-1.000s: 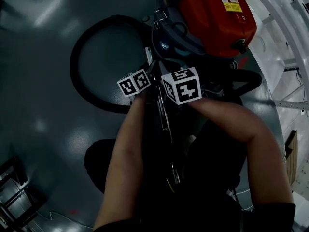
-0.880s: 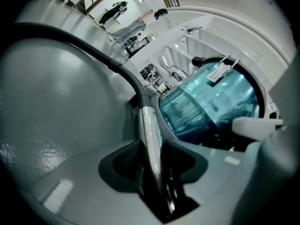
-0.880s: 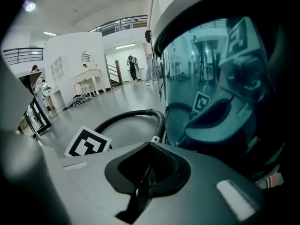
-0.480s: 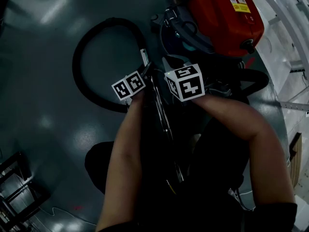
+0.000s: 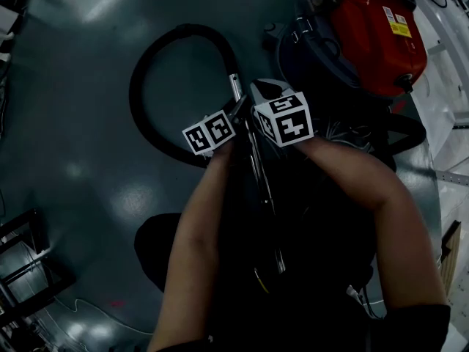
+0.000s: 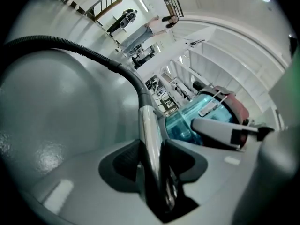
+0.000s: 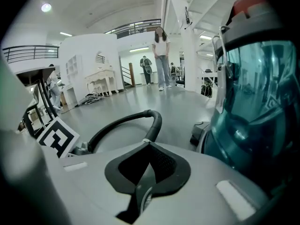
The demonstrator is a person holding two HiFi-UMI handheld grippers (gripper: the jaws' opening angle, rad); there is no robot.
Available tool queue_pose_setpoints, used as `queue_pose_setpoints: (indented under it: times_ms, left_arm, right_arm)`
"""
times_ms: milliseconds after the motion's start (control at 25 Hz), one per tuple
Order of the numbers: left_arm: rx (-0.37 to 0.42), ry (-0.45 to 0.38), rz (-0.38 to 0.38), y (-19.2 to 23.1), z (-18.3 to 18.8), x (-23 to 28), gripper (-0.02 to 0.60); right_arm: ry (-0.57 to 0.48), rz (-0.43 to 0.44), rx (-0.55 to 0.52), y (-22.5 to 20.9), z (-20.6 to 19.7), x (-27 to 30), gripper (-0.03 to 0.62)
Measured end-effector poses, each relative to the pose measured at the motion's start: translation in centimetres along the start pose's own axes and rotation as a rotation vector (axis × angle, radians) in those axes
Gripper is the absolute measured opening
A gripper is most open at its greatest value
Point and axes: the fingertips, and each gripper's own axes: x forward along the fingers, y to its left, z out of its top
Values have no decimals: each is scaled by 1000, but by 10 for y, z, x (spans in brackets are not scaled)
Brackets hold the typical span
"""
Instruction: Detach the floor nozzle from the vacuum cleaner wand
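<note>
Black hose (image 7: 123, 120) beside teal vacuum cleaner (image 7: 253, 121)

Beside the one red vacuum cleaner (image 5: 374, 28) you have one black hose (image 5: 134, 94), one metal wand (image 5: 265, 193), and two grippers: left gripper (image 6: 152, 153), right gripper (image 7: 147, 170).

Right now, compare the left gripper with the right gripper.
The left gripper has the metal wand between its fingers, which have just been closing on it; the right gripper is shut on nothing. The left gripper looks along the wand toward the black hose; the right gripper faces the teal canister up close. Both sit side by side over the wand.
</note>
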Motion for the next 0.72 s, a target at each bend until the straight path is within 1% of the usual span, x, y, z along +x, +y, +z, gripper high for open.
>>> queue_pose_setpoints:
  times_ms: [160, 320, 400, 520, 600, 720]
  left_arm:
    - [6, -22, -14, 0, 10, -20, 164]
    - [16, -42, -8, 4, 19, -42, 161]
    - [21, -36, 0, 7, 20, -54, 163]
    - [34, -18, 6, 7, 22, -69, 163]
    - [46, -9, 7, 6, 22, -79, 164]
    - [76, 1, 28, 5, 29, -96, 166]
  right_arm:
    - [-1, 25, 20, 15, 5, 13, -3]
    - [2, 51, 51, 32, 12, 26, -3]
    - [9, 92, 54, 45, 15, 34, -3]
    - [16, 161, 16, 65, 18, 42, -3]
    - [22, 184, -3, 75, 17, 46, -3]
    - [10, 202, 5, 83, 23, 49, -2]
